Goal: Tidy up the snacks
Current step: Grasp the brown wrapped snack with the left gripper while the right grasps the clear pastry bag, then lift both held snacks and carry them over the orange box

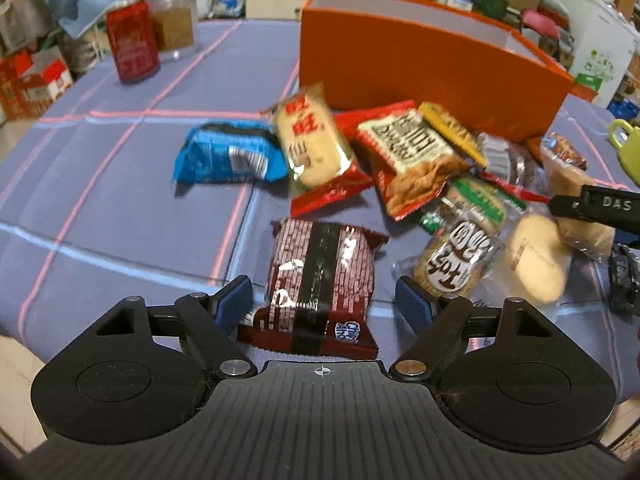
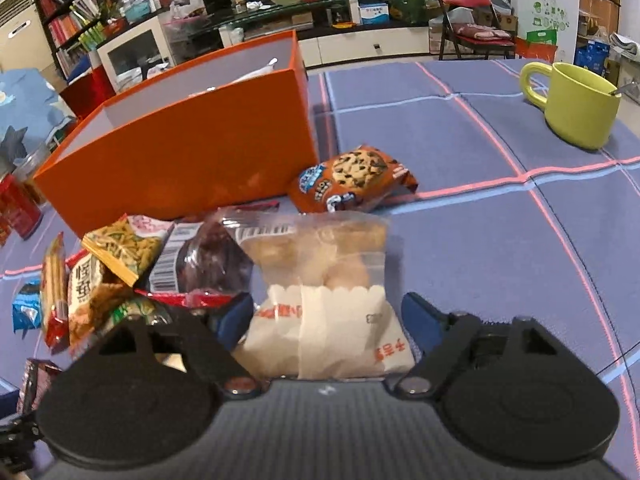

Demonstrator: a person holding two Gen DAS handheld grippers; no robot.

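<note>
Now both tools are down among the snacks: the left tool (image 1: 324, 300) stands spread, its blue pads either side of the dark red cookie packet (image 1: 320, 292) but clear of it, while the right tool (image 2: 328, 316), equally wide, straddles the clear-and-white pastry bag (image 2: 324, 304). Neither grips yet. Best, I reckon, to close on each wrapper's middle, not its crinkly edge, then lift clear of the neighbouring pile before swinging to the orange box (image 2: 180, 152) just ahead on the counter (image 2: 460, 240).
</note>
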